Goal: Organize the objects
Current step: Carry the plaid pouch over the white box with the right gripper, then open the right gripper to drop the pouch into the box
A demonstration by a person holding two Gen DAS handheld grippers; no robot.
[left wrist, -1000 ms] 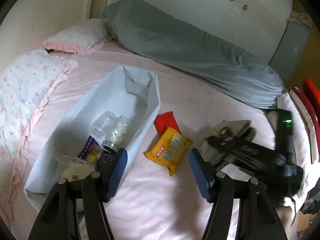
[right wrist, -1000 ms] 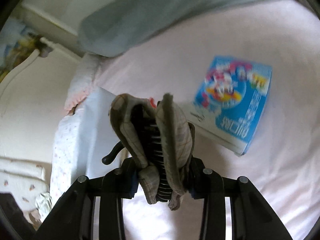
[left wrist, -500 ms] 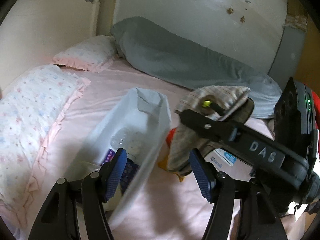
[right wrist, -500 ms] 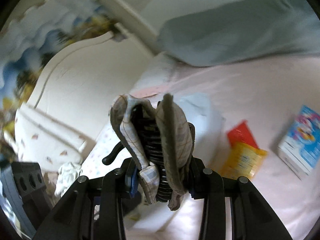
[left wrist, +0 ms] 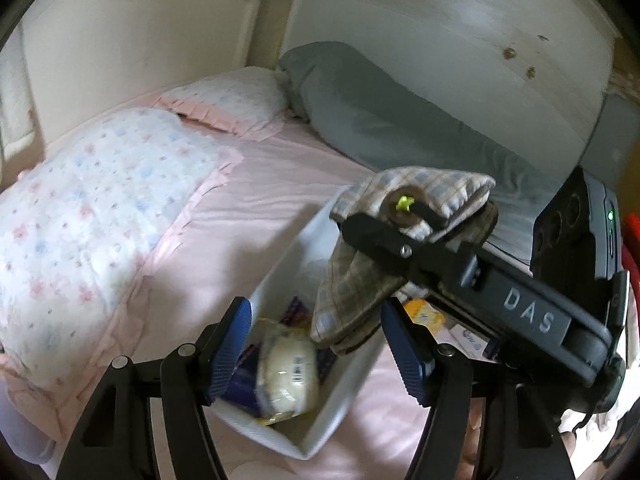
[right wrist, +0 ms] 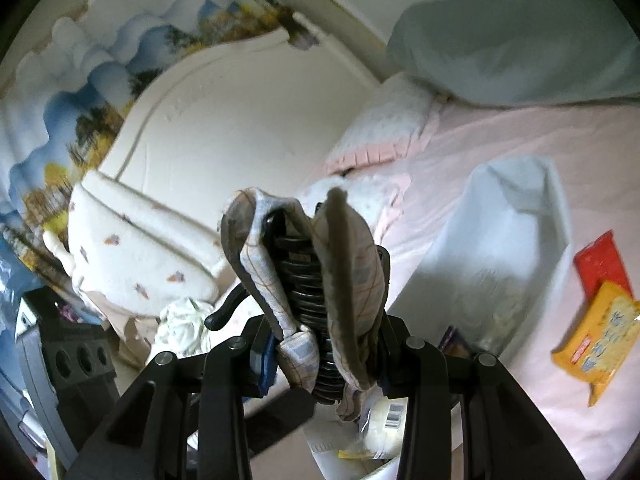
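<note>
— Two grippers in the left wrist view?
— Yes. The left gripper (left wrist: pixel 316 344) has its blue fingers (left wrist: pixel 232 344) apart, nothing between them, above the white bin (left wrist: pixel 320 436) on the pink bed (left wrist: pixel 224 248). The right gripper (left wrist: pixel 404 216) carries the plaid hair claw (left wrist: pixel 360 280) over that bin.
— And the right wrist view?
— Its fingers (right wrist: pixel 264 364) are clamped on the claw; the yellow snack packet (right wrist: pixel 596 336) and red packet (right wrist: pixel 600 260) lie on the bed beside the bin.
</note>
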